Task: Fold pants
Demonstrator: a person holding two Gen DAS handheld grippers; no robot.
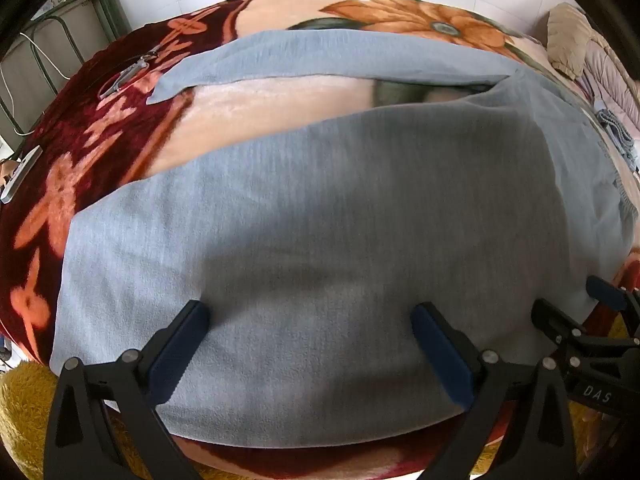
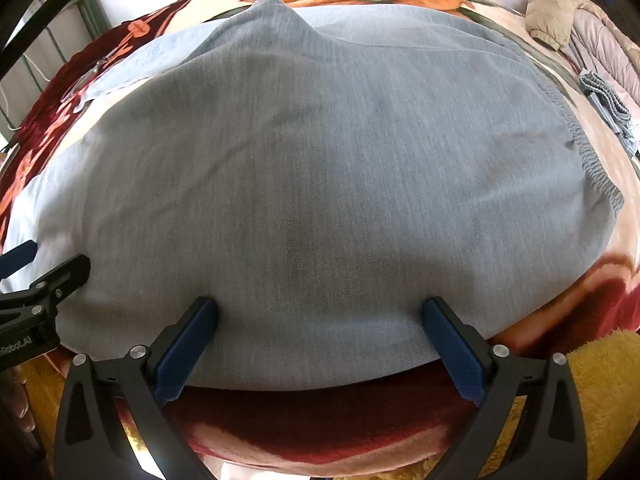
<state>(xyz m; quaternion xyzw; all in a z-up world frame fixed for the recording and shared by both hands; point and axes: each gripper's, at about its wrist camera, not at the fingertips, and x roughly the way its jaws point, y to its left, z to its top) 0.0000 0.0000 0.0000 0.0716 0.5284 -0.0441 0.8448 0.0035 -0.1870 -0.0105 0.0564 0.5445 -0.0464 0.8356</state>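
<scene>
Grey-blue pants (image 1: 320, 208) lie spread flat on a floral blanket (image 1: 92, 152); one leg runs along the near edge, the other leg (image 1: 320, 60) lies further back. The elastic waistband (image 2: 592, 168) is at the right. My left gripper (image 1: 312, 312) is open, its blue-padded fingers over the near leg at the pants' near edge. My right gripper (image 2: 320, 308) is open over the near edge of the seat part (image 2: 320, 184). Each gripper shows at the other view's side: the right one (image 1: 580, 312), the left one (image 2: 44, 264). Neither holds cloth.
The blanket (image 2: 360, 416) covers a bed with a yellow fuzzy cover (image 2: 600, 384) at the near edge. Padded jackets (image 2: 568, 12) and a small folded grey garment (image 2: 608, 100) lie at the right. A metal rack (image 1: 52, 40) stands at the far left by a white tiled wall.
</scene>
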